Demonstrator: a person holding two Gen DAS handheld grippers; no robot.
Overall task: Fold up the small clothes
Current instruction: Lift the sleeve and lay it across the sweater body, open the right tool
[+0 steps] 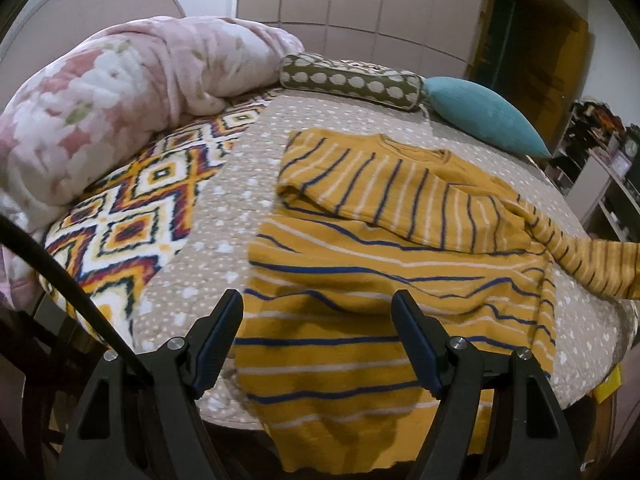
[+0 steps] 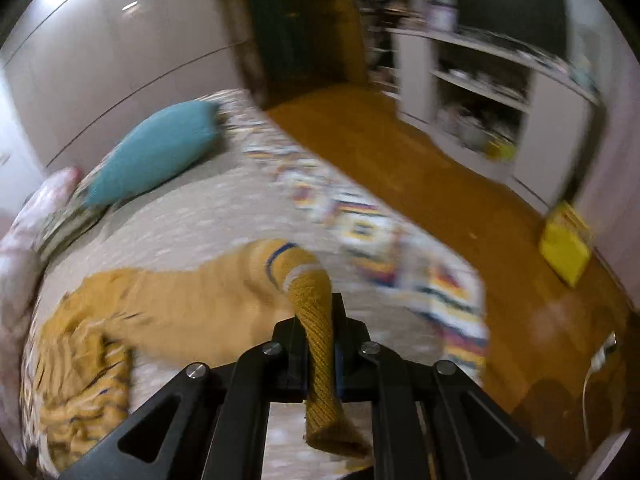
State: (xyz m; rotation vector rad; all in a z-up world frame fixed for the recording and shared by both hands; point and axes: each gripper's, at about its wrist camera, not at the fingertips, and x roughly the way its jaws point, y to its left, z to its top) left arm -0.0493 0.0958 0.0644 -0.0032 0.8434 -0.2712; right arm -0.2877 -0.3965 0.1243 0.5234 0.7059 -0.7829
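Note:
A small mustard-yellow sweater (image 1: 384, 264) with blue and white stripes lies flat on the bed, hem hanging over the near edge. Its left sleeve is folded across the chest. Its right sleeve (image 1: 592, 264) stretches out to the right. My left gripper (image 1: 318, 312) is open and empty, hovering over the lower body of the sweater. My right gripper (image 2: 318, 320) is shut on the ribbed cuff of the right sleeve (image 2: 316, 312), holding it lifted above the bed. The sweater's body (image 2: 160, 312) shows blurred to the left in the right wrist view.
The bed has a beige dotted cover (image 1: 240, 208) and a zigzag-patterned blanket (image 1: 132, 216). A pink floral duvet (image 1: 100, 100), a dotted bolster (image 1: 352, 80) and a teal pillow (image 1: 480, 114) lie at the far side. Wooden floor (image 2: 460, 184), white shelves (image 2: 500, 92) and a yellow box (image 2: 566, 244) are to the right.

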